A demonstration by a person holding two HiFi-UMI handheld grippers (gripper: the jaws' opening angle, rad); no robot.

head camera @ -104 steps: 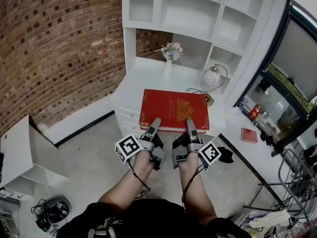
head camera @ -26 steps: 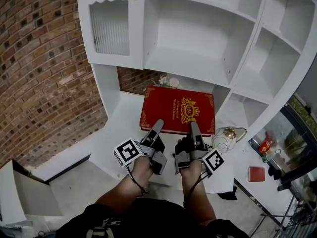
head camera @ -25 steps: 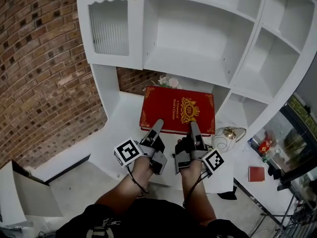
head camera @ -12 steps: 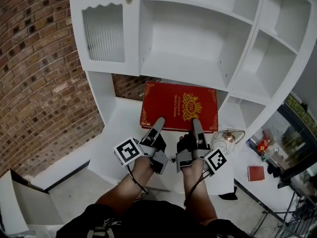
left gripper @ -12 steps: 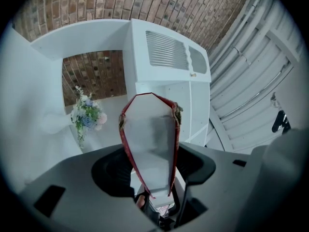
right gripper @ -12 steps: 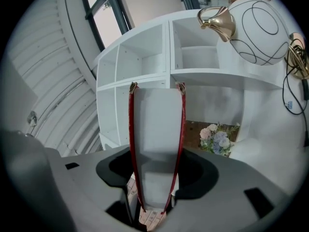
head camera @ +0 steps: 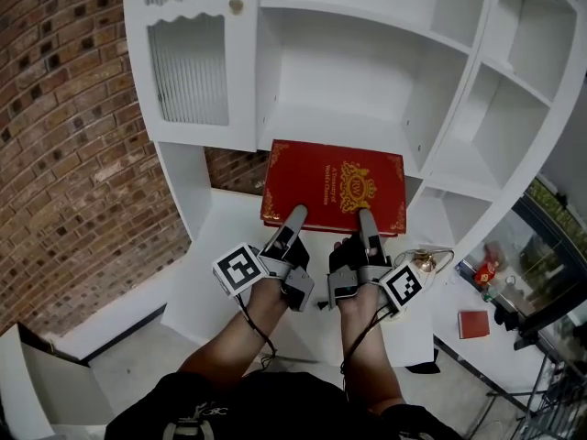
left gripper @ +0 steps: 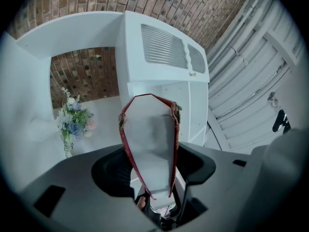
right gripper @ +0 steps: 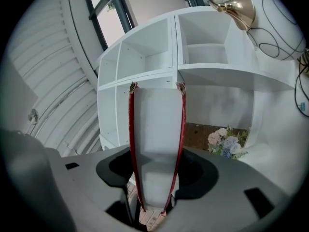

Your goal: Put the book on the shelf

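Red hardcover book (head camera: 332, 186) is clamped at its near edge by the fingers of left gripper (head camera: 294, 216) and right gripper (head camera: 366, 218); it looks best held level and pushed evenly into the shelf bay (head camera: 335, 117).

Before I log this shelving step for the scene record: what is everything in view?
book: one, red with gold print, held cover-up before the middle shelf opening
shelf unit: one, white, straight ahead
cabinet door: one, white with ribbed pane, upper left
brick wall: one, red-brown, left
flowers: one bunch, pastel, on the desk
lamp: one, gold and white, desk's right end
left gripper: one, grey, clamped on the book's near edge
right gripper: one, grey, same edge
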